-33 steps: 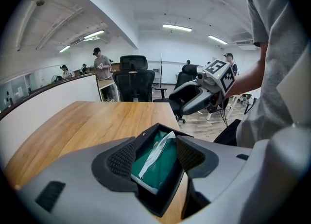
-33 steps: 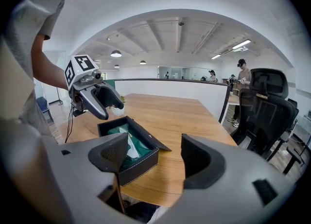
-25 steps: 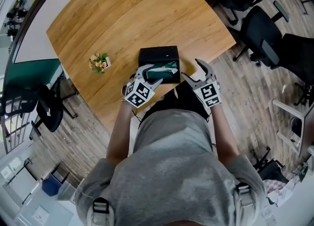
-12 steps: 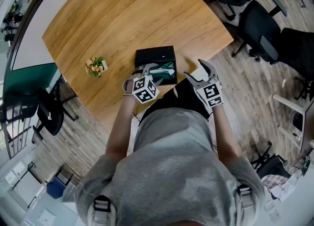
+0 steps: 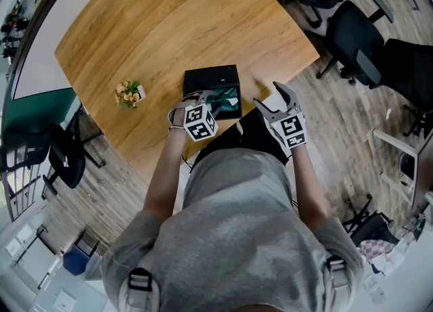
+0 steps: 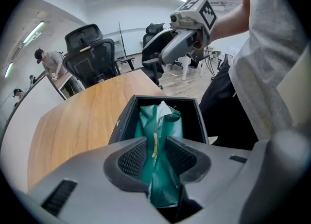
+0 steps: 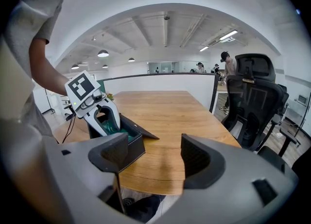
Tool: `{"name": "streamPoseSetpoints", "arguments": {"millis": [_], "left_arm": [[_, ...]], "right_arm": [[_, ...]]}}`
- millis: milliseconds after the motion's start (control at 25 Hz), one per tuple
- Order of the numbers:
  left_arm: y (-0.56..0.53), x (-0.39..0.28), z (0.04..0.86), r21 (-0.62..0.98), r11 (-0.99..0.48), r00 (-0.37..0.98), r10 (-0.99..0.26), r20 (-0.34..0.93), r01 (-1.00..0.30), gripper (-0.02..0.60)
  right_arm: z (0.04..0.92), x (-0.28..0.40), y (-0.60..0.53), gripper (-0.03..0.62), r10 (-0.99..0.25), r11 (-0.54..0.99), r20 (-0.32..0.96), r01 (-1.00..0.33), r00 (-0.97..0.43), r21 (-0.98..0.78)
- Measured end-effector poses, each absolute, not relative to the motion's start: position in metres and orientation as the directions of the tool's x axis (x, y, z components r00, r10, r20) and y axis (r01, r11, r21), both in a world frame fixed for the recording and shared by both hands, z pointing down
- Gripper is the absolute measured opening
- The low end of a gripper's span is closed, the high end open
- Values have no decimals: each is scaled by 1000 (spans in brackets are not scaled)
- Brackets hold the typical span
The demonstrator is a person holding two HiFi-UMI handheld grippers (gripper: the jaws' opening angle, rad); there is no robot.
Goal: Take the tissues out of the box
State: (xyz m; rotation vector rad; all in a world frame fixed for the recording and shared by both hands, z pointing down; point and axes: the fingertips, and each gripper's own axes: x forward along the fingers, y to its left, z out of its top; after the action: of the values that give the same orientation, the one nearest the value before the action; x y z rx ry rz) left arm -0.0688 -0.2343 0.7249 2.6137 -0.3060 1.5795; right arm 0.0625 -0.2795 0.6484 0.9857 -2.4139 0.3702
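Left gripper (image 6: 156, 154): brought in over black rectangular box (image 6: 125, 117), jaws closing on green plastic tissue pack (image 6: 167, 126).
Pack axis: 12-to-6 between pads (image 6: 130, 159).
Right gripper (image 7: 154, 156): held agape, empty, 3 o'clock.

- the left tongs (image 6: 158, 154) stood spread wide over the open black box (image 5: 211, 74) a second ago. they are now closing, and their pads have come in against both sides of the green tissue pack (image 6: 163, 121), which bunches up between them.
- the left tongs' marker cube (image 5: 199, 122) has turned. it lay flatter by the box's near left corner before, and now it sits tipped on a corner, a little further right, at the box's near edge.
- the head view has drifted a little: the box and the small flower pot (image 5: 128, 92) on the surface (image 5: 169, 26) now show slightly further left.
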Motion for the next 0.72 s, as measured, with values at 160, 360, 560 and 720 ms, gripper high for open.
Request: {"name": "streamPoseSetpoints", "arguments": {"millis": [160, 360, 560, 720], "left_arm": [[-236, -69, 727, -53, -979, 444, -137, 885, -196, 108], [-235, -70, 726, -39, -981, 451, -124, 884, -192, 49], [-234, -73, 725, -36, -980, 452, -124, 883, -198, 34], [-234, -77, 723, -37, -977, 453, -132, 882, -212, 28]], "right_arm": [[650, 64, -283, 345, -570, 703, 552, -709, -609, -56], [650, 64, -284, 344, -568, 704, 559, -709, -604, -52], [644, 57, -286, 342, -575, 711, 533, -702, -621, -51], [642, 56, -284, 342, -576, 713, 531, -700, -622, -46]]}}
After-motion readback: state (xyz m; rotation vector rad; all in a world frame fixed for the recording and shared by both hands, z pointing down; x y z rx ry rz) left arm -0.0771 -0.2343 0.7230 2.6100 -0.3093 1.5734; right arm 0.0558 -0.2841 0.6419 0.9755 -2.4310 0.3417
